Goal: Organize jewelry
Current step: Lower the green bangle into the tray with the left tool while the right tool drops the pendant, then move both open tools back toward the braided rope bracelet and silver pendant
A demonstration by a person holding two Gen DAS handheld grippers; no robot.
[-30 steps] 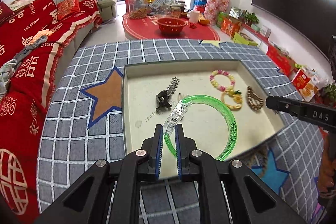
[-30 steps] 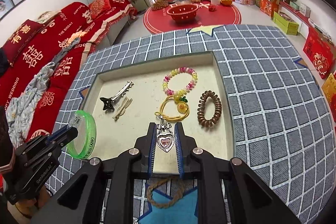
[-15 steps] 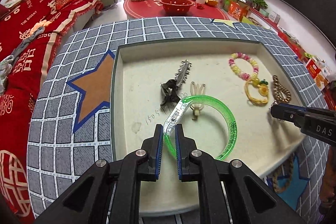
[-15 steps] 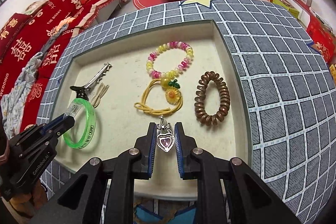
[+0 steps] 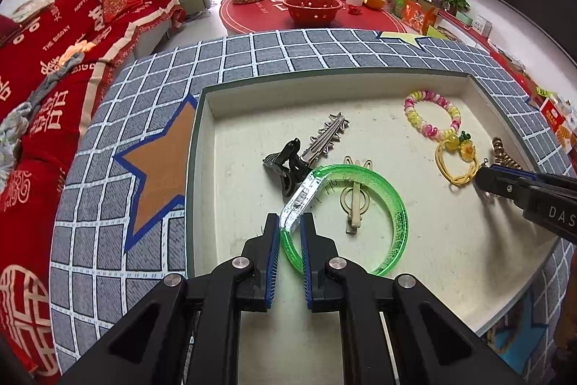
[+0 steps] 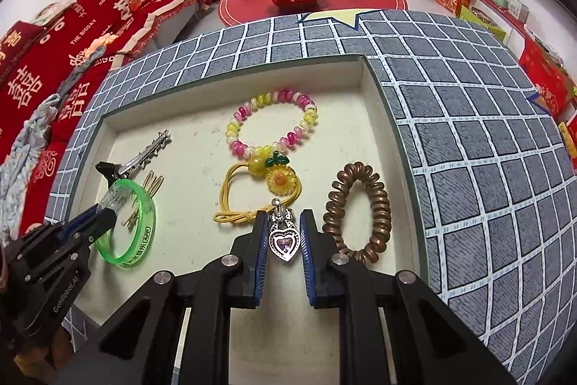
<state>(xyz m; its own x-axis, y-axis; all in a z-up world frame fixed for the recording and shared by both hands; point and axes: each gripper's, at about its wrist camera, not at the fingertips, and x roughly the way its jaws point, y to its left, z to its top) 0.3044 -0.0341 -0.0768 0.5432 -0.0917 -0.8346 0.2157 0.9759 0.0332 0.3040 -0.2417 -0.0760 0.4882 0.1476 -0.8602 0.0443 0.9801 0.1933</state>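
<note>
Both grippers dropped closer over the tray, left gripper fingers clamped on green bangle above the beige hair clip, right gripper fingers pinching heart pendant just short of yellow hair tie.

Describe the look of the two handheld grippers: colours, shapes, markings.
Both are matte black, with angular arms joined by silver round-headed bolts. The left gripper and right gripper each end in two flat fingers faced with ribbed blue pads. White lettering marks the bodies: "GenRobot.AI" on the left, "DAS" on the right. No cables or sleeves show.
</note>
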